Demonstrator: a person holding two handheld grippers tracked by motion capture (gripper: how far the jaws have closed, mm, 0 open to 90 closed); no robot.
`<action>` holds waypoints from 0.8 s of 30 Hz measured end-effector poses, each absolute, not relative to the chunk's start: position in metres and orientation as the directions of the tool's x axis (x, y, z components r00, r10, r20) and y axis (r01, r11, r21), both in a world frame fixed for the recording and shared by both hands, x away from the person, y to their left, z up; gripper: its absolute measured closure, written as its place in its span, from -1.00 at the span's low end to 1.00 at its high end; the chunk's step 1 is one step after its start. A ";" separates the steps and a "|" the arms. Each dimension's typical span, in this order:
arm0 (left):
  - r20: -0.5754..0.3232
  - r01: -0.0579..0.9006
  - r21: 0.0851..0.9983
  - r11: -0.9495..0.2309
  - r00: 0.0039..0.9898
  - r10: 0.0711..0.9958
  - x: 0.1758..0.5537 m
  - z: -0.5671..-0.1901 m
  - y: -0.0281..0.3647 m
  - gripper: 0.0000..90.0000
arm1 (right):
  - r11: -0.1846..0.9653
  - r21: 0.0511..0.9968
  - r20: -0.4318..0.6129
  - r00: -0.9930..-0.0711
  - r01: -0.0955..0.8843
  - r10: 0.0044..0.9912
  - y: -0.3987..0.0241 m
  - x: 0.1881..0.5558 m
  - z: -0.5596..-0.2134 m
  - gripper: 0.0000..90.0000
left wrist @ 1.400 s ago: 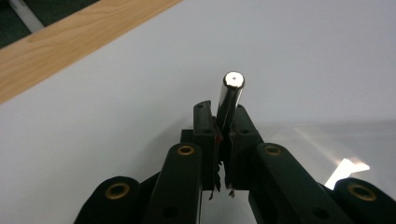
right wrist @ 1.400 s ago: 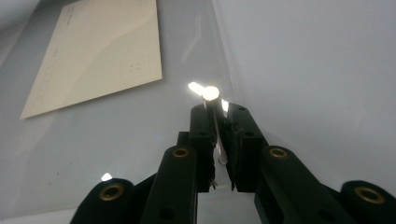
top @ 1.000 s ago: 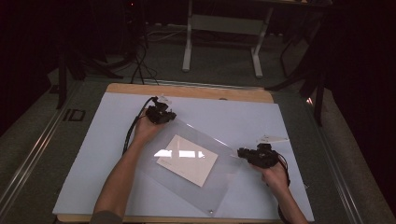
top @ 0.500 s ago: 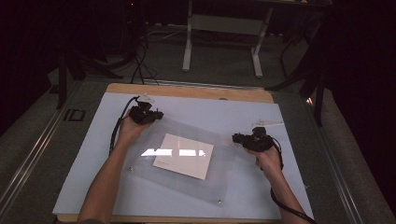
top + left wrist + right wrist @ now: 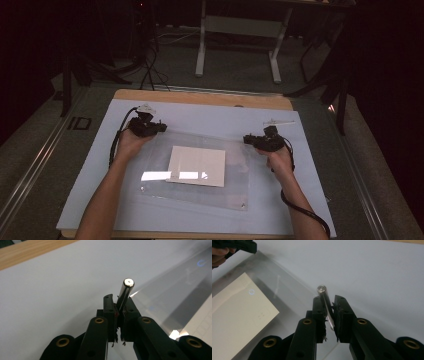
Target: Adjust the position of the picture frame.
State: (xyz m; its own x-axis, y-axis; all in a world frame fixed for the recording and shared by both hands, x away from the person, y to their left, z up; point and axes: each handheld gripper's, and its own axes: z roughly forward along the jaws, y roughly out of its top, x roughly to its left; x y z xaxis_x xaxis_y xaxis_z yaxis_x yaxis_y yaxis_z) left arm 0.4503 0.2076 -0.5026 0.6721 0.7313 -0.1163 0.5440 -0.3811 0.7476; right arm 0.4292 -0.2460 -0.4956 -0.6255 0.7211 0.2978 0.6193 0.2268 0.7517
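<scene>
A clear plastic sheet (image 5: 235, 187) lies flat on the white mat, with a white card (image 5: 196, 165) in its middle. Shiny metal pins stand at its corners. At the far left corner my left gripper (image 5: 156, 127) (image 5: 118, 306) is shut on one pin (image 5: 125, 292). My right gripper (image 5: 248, 139) (image 5: 329, 305) is shut on the pin (image 5: 324, 301) at the far right corner. The card (image 5: 239, 315) and the other gripper (image 5: 239, 245) appear in the right gripper view. Small studs (image 5: 243, 204) mark the sheet's near corners.
The white mat (image 5: 85, 195) covers a wooden table (image 5: 200, 97). A small clear strip (image 5: 277, 121) lies on the mat at the back right. Cables (image 5: 300, 210) trail from both grippers. A metal stand (image 5: 237, 25) and cords sit on the floor beyond the table.
The sheet has swung from a diagonal lie to square with the table. My left gripper moved left and my right gripper moved away from me, each still holding its corner pin.
</scene>
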 end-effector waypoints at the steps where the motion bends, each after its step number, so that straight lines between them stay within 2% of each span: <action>1: -0.119 0.548 0.744 -0.381 0.671 0.732 0.449 -0.503 0.208 0.89 | 0.227 0.752 0.298 -0.626 0.619 0.721 -0.246 0.429 -0.496 0.78; 11: -0.163 0.565 0.744 -0.357 0.672 0.723 0.442 -0.514 0.203 0.88 | 0.200 0.726 0.321 -0.582 0.658 0.747 -0.251 0.457 -0.505 0.78; 24: -0.175 0.598 0.733 -0.325 0.627 0.759 0.448 -0.530 0.197 0.85 | 0.216 0.721 0.286 -0.567 0.659 0.772 -0.249 0.462 -0.519 0.78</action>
